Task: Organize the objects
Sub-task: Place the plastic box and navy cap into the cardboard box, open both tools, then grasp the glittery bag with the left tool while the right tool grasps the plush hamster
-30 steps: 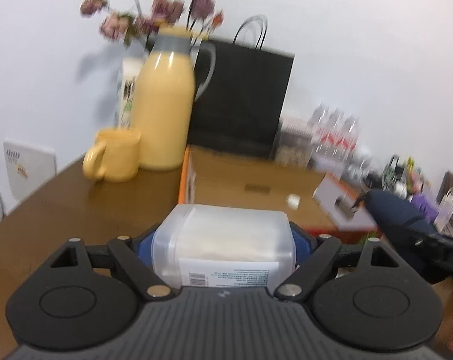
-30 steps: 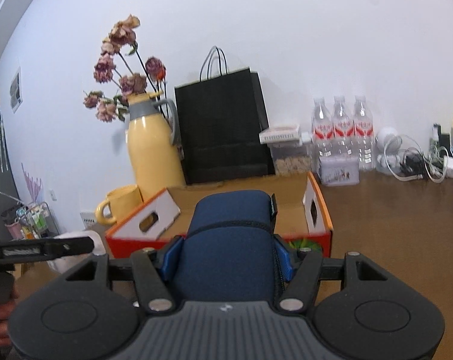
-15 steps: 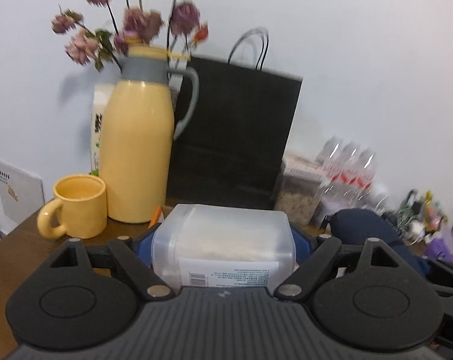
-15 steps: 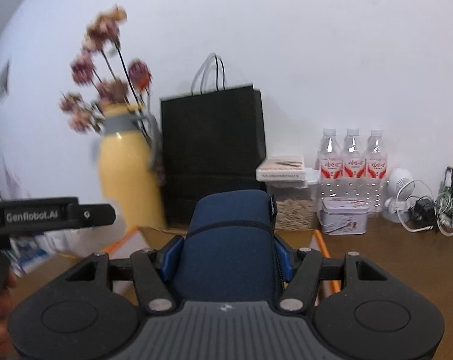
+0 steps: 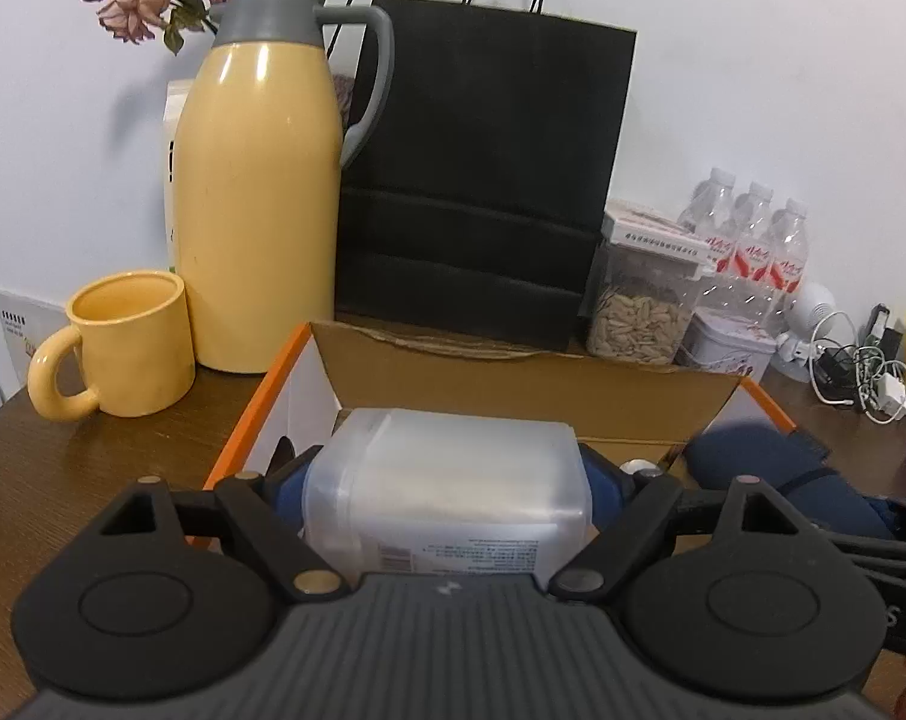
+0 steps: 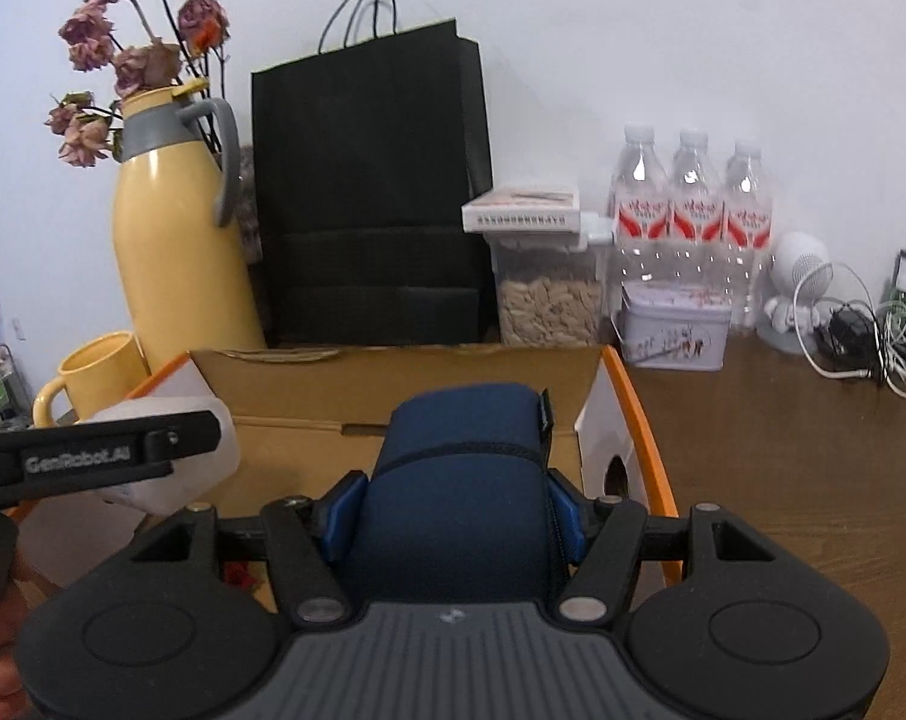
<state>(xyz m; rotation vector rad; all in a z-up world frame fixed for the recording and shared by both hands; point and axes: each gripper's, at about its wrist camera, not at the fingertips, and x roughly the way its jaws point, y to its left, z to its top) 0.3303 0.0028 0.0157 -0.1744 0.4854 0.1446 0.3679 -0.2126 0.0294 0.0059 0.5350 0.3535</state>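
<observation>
A frosted, translucent plastic tub (image 5: 447,480) and a matt navy fabric pouch (image 6: 462,492) hang over a plain brown cardboard box with orange edges (image 5: 513,384). Behind stand a glossy yellow thermos jug (image 5: 258,204), a matt black paper bag (image 5: 483,180) and a dark wood-grain table (image 6: 783,438).

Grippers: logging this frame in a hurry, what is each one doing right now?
Left gripper: shut on the translucent plastic container.
Right gripper: shut on the dark blue pouch.
</observation>
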